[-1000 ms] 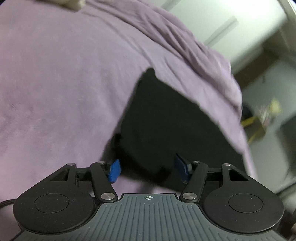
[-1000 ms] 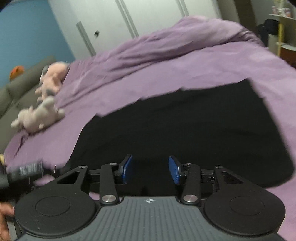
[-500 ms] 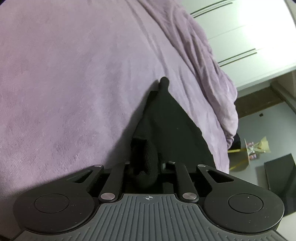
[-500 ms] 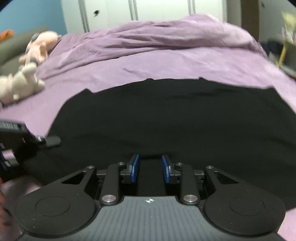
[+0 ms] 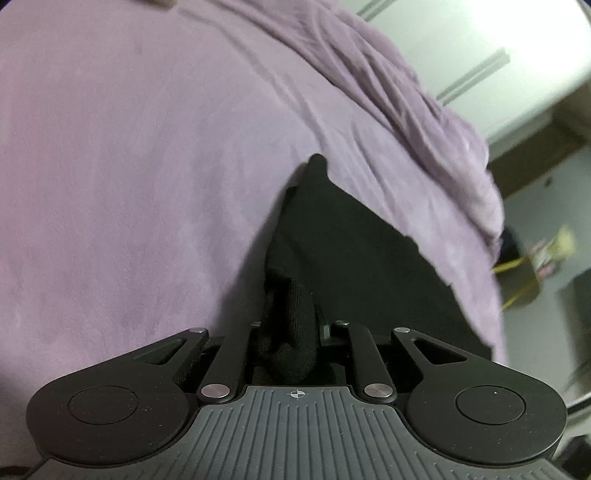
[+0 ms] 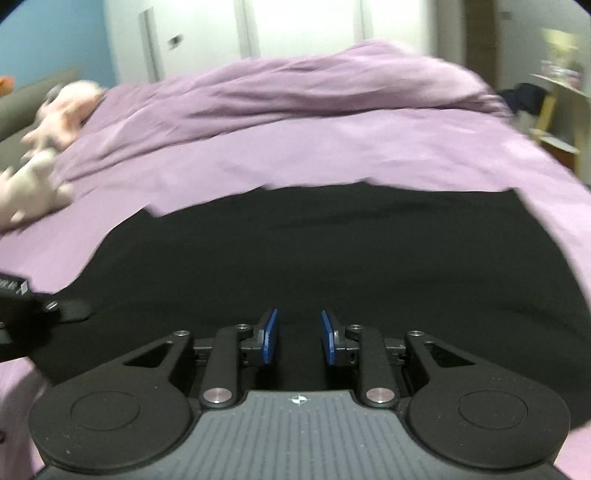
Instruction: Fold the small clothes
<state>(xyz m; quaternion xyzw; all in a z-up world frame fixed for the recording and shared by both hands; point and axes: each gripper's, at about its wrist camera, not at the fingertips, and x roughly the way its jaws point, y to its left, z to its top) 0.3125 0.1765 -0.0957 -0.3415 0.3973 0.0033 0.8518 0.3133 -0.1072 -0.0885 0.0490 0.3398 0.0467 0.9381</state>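
Observation:
A black garment lies spread flat on a purple bedspread. In the left wrist view the garment runs away from me, and my left gripper is shut on a bunched fold of its near edge; the pads are hidden by the cloth. My right gripper hangs low over the garment's near edge with its blue pads apart and nothing between them. The left gripper's body shows at the left edge of the right wrist view.
Two pale stuffed toys lie at the bed's far left. A rumpled purple duvet is heaped along the back. White wardrobe doors stand behind the bed. A shelf with small items stands to the right.
My left gripper closed on the garment's edge a second ago and still holds it. My right gripper narrowed, then its pads opened a little wider again.

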